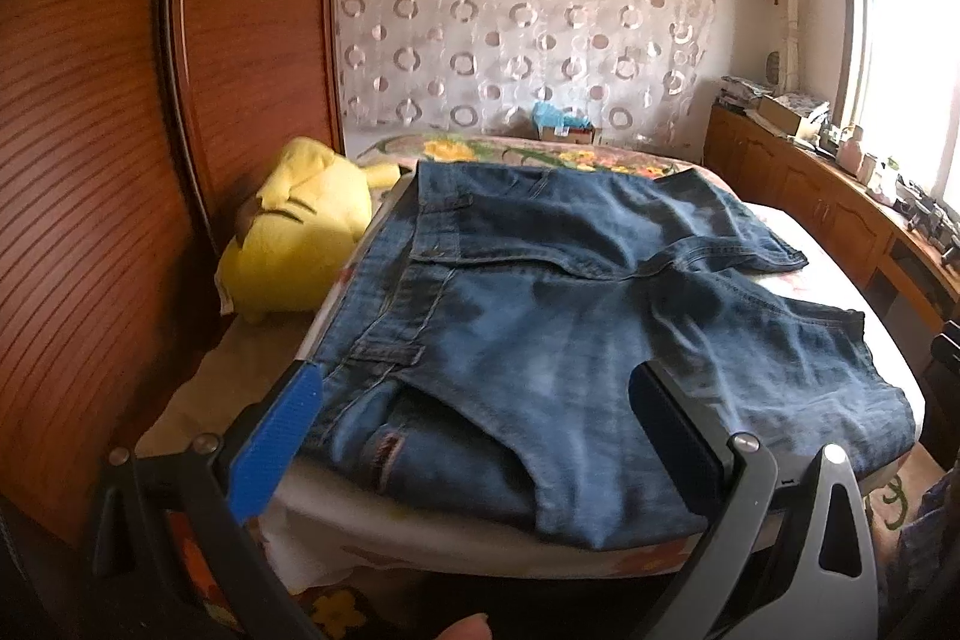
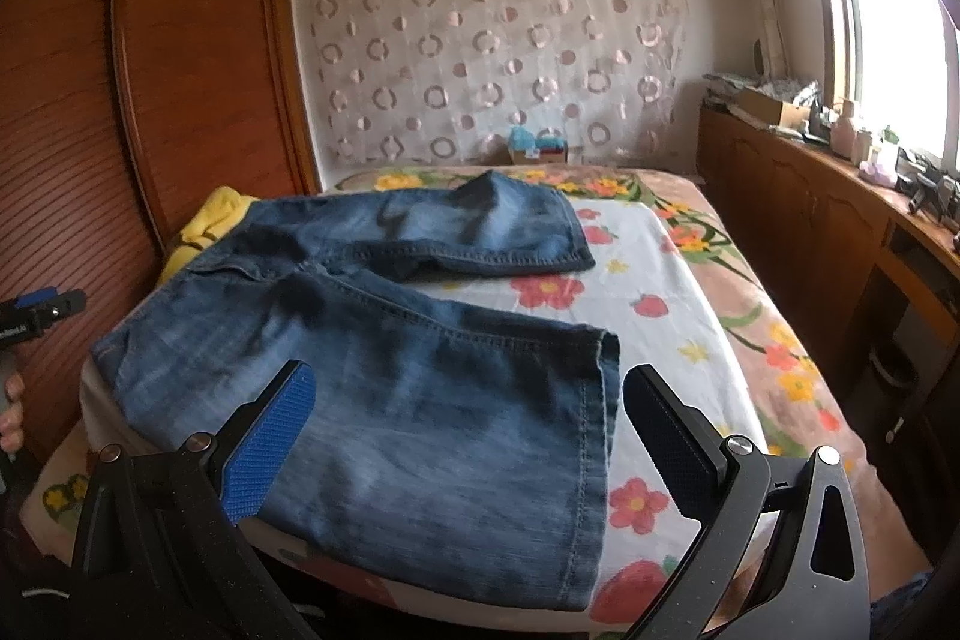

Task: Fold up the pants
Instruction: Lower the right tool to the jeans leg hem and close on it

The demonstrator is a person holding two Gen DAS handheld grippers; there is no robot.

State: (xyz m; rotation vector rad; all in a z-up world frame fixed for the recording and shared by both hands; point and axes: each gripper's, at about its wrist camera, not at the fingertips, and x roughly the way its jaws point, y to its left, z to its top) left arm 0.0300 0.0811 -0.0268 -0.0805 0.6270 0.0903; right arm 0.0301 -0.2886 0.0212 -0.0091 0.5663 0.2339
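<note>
Blue denim pants (image 1: 540, 328) lie spread flat on the bed, waistband to the left, both legs running right. In the right wrist view the pants (image 2: 372, 376) show their near leg hem at the front and the far leg behind. My left gripper (image 1: 474, 412) is open and empty, hovering over the near waistband and hip. My right gripper (image 2: 468, 418) is open and empty, hovering over the near leg close to its hem. The left gripper's body (image 2: 36, 316) shows at the left edge of the right wrist view.
The bed has a floral sheet (image 2: 690, 292). A yellow plush toy (image 1: 300, 232) lies left of the waistband against a wooden wardrobe (image 1: 120, 130). A wooden cabinet (image 2: 810, 208) with clutter runs along the window side. A box (image 2: 537, 148) sits at the bed's far end.
</note>
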